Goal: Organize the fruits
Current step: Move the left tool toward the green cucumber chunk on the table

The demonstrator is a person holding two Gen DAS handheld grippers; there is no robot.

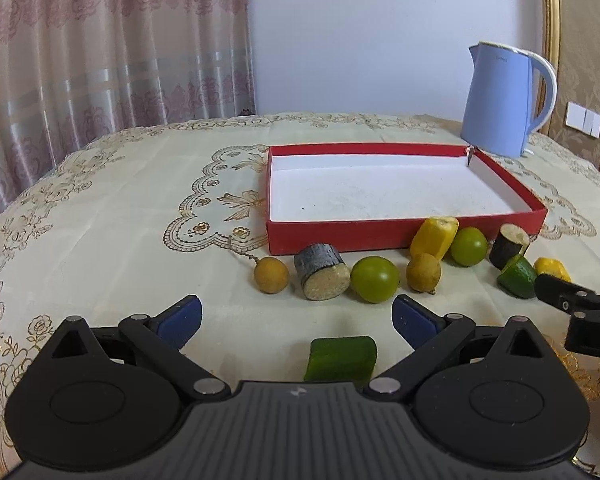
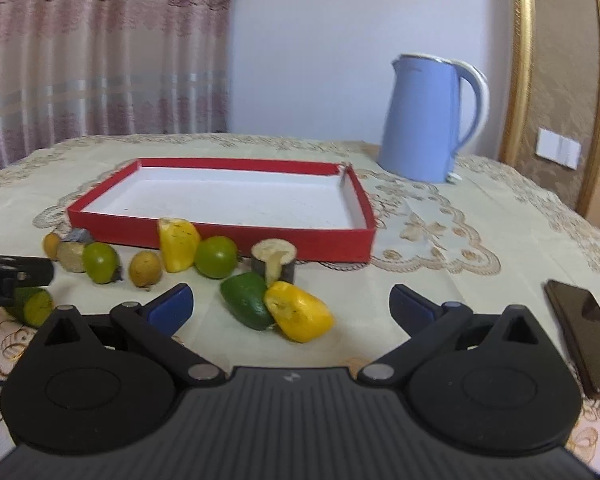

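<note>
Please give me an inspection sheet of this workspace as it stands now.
Surface: round table with an embroidered cream cloth.
Job's things: red tray, nothing in it; fruit pieces in a row along its near wall, among them a green fruit; a green piece sits between the left gripper's fingers.
Clutter: blue kettle behind the tray; phone at the right.
Grippers: left gripper open; right gripper open, over a yellow piece.
Cables: nothing seen.
Surroundings: curtain, white wall.

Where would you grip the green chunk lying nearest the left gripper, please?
Probably across the two curved skin sides of the green chunk, coming down from above. It lies on its side between the open fingers of the left gripper, apart from the other fruit, so nothing crowds either flank.
</note>
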